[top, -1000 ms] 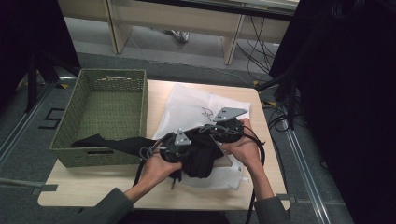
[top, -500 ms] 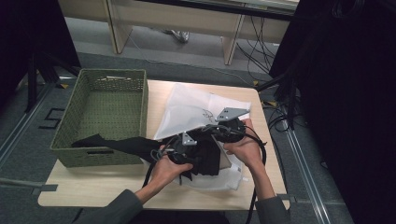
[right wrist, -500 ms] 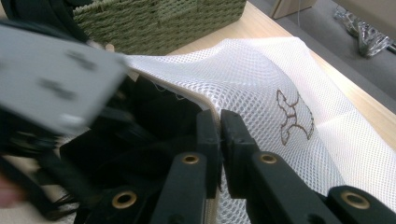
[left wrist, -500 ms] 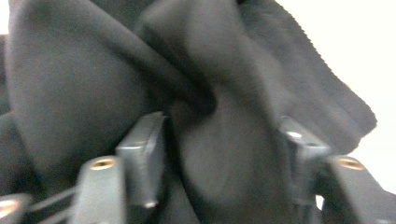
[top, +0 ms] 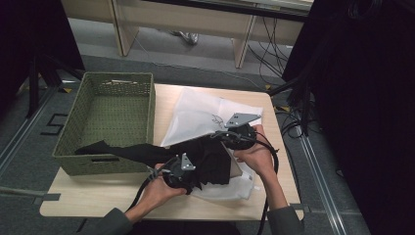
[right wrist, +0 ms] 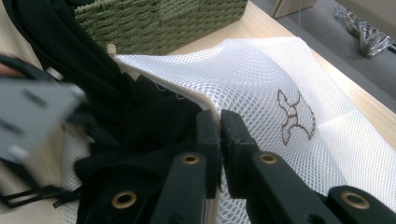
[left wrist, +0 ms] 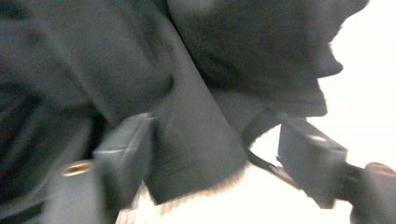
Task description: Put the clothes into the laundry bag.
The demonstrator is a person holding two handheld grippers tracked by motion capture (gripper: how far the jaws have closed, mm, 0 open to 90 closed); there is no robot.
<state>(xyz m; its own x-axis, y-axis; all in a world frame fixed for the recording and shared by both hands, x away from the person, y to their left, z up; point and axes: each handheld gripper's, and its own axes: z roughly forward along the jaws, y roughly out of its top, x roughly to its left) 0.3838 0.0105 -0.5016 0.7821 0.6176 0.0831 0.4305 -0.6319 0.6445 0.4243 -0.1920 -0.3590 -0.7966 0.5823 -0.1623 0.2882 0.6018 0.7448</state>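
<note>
Near the tabletop's front edge, the left hand-held gripper (top: 188, 177), jaws just narrowing but loose around the black garment (top: 208, 161), should bite deep, then push inward while the right hand-held gripper (right wrist: 219, 135), clamped on the mesh bag (top: 205, 115) rim, holds the mouth up.

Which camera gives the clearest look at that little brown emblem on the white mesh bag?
The right gripper view: the emblem sits close and sharp on the white mesh bag. The high view shows it as a tiny dark mark. In the left gripper view I cannot make it out.
</note>
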